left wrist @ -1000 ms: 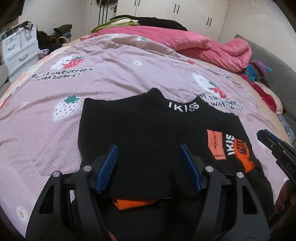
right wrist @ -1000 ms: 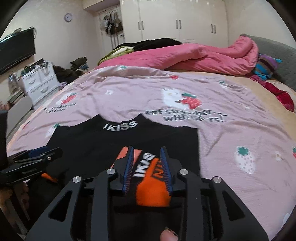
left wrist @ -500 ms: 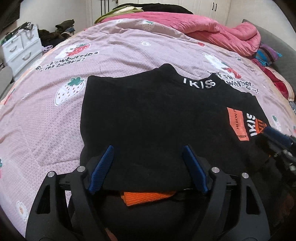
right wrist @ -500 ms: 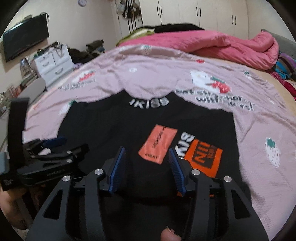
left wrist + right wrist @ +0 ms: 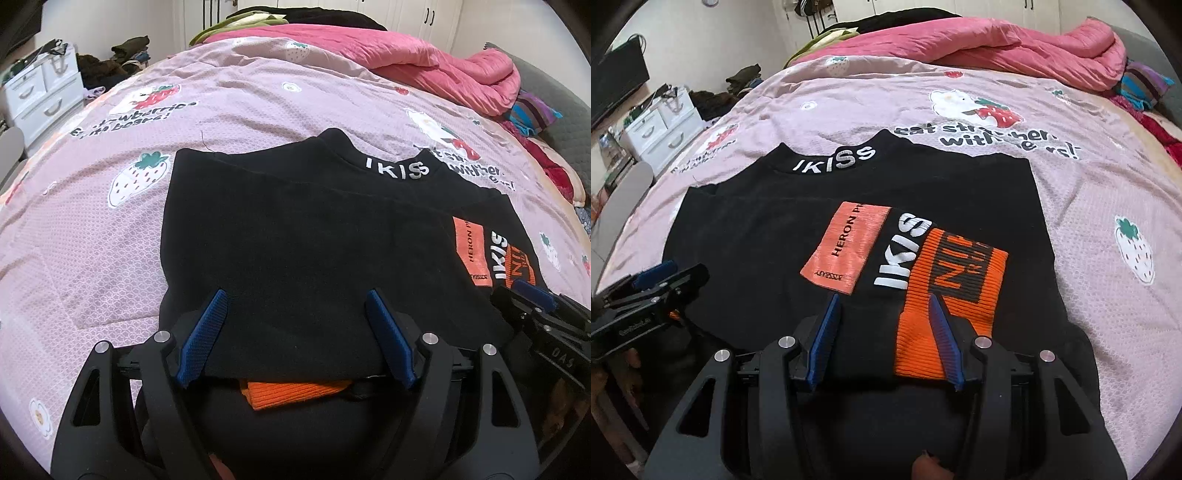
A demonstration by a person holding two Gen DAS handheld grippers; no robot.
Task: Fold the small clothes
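A small black top (image 5: 295, 236) with a white "IKISS" collar and orange patches lies flat on the pink strawberry bedspread (image 5: 92, 240), sleeves folded in; it also shows in the right wrist view (image 5: 757, 236). An orange cuff (image 5: 295, 393) peeks out at its near hem, and another orange cuff (image 5: 953, 280) lies on its right side. My left gripper (image 5: 295, 306) is open over the near left hem. My right gripper (image 5: 884, 310) is open over the near right hem, one finger beside the orange cuff. Neither holds cloth.
A pink quilt (image 5: 424, 66) is heaped at the far side of the bed, with dark and green clothes behind it. White drawers (image 5: 40, 96) stand left of the bed. A striped pillow (image 5: 532, 114) lies at the right edge.
Both grippers have lowered and moved in toward the top's near hem. The right gripper's jaws have opened wider. The top has not moved.
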